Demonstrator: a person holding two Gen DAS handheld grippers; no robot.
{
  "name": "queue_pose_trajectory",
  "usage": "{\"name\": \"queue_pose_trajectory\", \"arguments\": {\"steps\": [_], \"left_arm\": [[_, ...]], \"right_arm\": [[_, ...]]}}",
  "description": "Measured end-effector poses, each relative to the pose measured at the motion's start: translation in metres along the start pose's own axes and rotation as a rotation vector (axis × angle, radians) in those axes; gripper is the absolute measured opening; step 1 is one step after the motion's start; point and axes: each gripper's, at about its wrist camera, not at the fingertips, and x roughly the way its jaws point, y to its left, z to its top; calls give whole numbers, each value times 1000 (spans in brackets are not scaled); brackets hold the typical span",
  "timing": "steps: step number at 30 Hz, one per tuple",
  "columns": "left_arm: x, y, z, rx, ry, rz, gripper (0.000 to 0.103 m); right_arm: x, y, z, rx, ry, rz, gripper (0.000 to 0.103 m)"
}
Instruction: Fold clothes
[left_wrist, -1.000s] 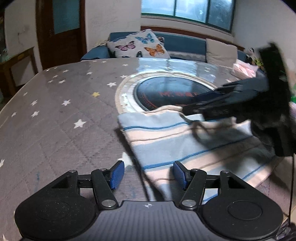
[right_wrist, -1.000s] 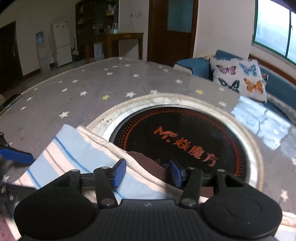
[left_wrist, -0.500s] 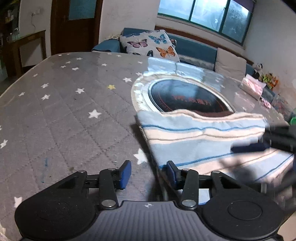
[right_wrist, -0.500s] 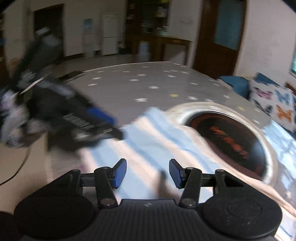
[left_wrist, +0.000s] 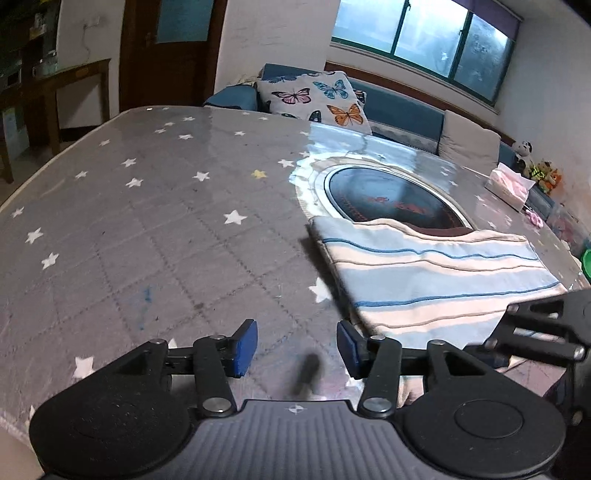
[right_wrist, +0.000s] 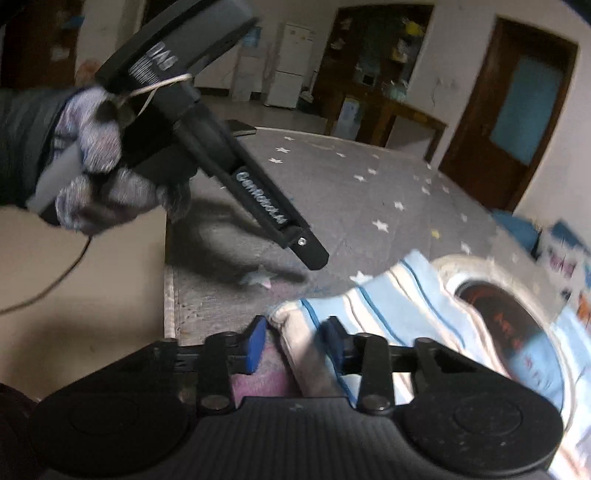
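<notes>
From my left wrist camera: my left gripper (left_wrist: 297, 349) hangs over the star-printed table cover (left_wrist: 155, 221) with nothing between its blue pads, jaws opening a little; the striped garment (left_wrist: 436, 280) lies flat just ahead and to the right of my right-hand finger, its near-left corner almost beside that pad, its far edge lapping the round dark inset (left_wrist: 391, 199) in the table. My right gripper's black linkage shows at the right edge, at the garment's near corner. From my right wrist camera: my right gripper (right_wrist: 295, 341) has a bunched corner of the same striped garment (right_wrist: 406, 314) standing between its pads, and the jaws are closing on it; I can't yet say the pads press the cloth. My gloved left hand (right_wrist: 96, 158), holding the other tool, hovers up to the left, clear of the fabric. By the look of it this is light, limp knit that will sag and drag, not slide as one piece, so I judge the corners and the doubled hem edges the places to pinch, taking both layers together so the fold lifts evenly.
</notes>
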Motion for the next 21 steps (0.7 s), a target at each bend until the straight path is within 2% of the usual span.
{"name": "queue_pose_trajectory", "arguments": {"steps": [3,5,6,10,12,15,21], "left_arm": [[-1,0,1,-11,-5,-10,51],[0,-2,3,-16,-9,-20,55],[0,-3,4,-18,-10,-27,55],[5,-10,9,-39,-14,-52,62],[10,-13,12,-65,-2,-67,65],[17,-15,15,-122,24,-92,71],[25,-21,23,-193,54,-156,70]], "right_arm": [[10,6,1,-5,31,25,31],[12,6,1,8,17,15,30],[12,4,2,25,19,13,24],[12,-5,0,106,21,13,16],[10,-8,-2,123,14,17,9],[2,-21,-1,199,-6,42,7],[-23,-50,-2,328,-66,81,6]]}}
